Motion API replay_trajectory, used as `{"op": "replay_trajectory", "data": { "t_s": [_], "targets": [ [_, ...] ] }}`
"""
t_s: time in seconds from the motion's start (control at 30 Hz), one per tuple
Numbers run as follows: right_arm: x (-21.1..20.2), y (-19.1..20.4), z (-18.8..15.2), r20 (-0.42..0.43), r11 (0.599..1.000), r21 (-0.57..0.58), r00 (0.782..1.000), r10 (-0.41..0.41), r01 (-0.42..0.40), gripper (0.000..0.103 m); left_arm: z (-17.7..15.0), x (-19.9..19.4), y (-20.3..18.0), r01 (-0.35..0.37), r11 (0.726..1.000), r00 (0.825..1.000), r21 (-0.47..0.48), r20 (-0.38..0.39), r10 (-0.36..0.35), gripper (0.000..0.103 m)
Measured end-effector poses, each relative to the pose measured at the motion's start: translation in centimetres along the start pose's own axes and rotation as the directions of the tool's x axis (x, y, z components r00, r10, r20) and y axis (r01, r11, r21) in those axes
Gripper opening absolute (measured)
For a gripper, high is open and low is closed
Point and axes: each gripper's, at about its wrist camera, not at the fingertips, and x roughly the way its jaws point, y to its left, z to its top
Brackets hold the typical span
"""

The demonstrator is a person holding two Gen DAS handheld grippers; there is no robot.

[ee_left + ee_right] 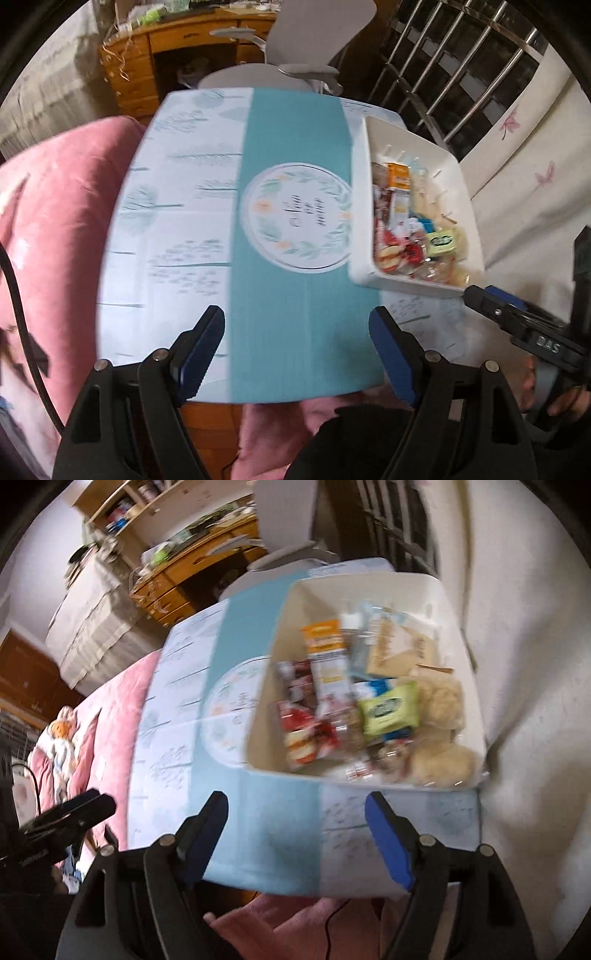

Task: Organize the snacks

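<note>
A small table covered by a pale blue and teal cloth with a round leaf wreath printed at its centre fills both wrist views, and both pictures are somewhat blurred. A white plastic bin sits on the right part of the table, close to the right edge, and it holds a loose heap of snacks. Among them are a tall orange and white packet standing toward the far left of the bin, red and white wrappers along the left wall, a pale green packet near the middle, and light yellow puffy pieces on the right side. The left gripper hangs over the near edge of the table above the teal strip, its blue-padded fingers spread wide with nothing between them. The right gripper hovers just in front of the bin's near wall, its fingers also spread wide and empty; in the left wrist view it appears at the right edge, with its tip close to the bin's near corner. A pink blanket lies to the left of the table. Beyond the table stand a grey office chair and a wooden desk. A barred window shows at the upper right.
</note>
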Motion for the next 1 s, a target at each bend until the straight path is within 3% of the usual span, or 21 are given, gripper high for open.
{"op": "replay_trajectory", "data": {
  "t_s": [0.1,0.17,0.27,0.4,0.53,0.73,1.0],
  "targets": [
    [-1.5,3.6,-0.5,0.017,0.999,-0.038,1.0,-0.021,0.022,0.085,-0.3,-2.1,1.0,-0.047,0.998,0.999,0.033,0.012,0.047,0.083],
    [-2.5,5.3,-1.1,0.037,0.999,-0.045,0.999,-0.016,0.018,0.094,-0.4,-3.7,1.4,-0.071,0.996,0.997,0.047,0.037,0.07,0.085],
    [-4.3,8.0,-1.9,0.061,0.998,-0.055,0.998,-0.017,0.021,0.097,-0.7,-6.1,1.7,-0.085,0.995,0.992,0.047,0.101,0.079,0.091],
    [-6.1,10.8,-3.9,0.114,0.995,-0.057,0.99,-0.079,0.086,0.099,-1.5,-7.6,2.0,-0.125,0.992,0.979,0.011,0.164,0.122,0.097],
    [-6.8,11.4,-5.2,0.118,0.99,-0.068,0.986,-0.114,0.123,0.1,-2.4,-7.9,1.5,-0.099,0.995,0.981,0.006,0.17,0.097,0.1],
    [-8.9,11.6,-6.3,0.193,0.98,-0.085,0.968,-0.159,0.178,0.103,-3.4,-9.3,0.5,-0.144,0.989,0.962,-0.015,0.232,0.143,0.102],
    [-10.0,10.5,-7.0,0.231,0.978,-0.087,0.959,-0.167,0.192,0.103,-3.9,-9.5,-1.0,-0.165,0.986,0.955,-0.014,0.249,0.163,0.103]
  ]
}}
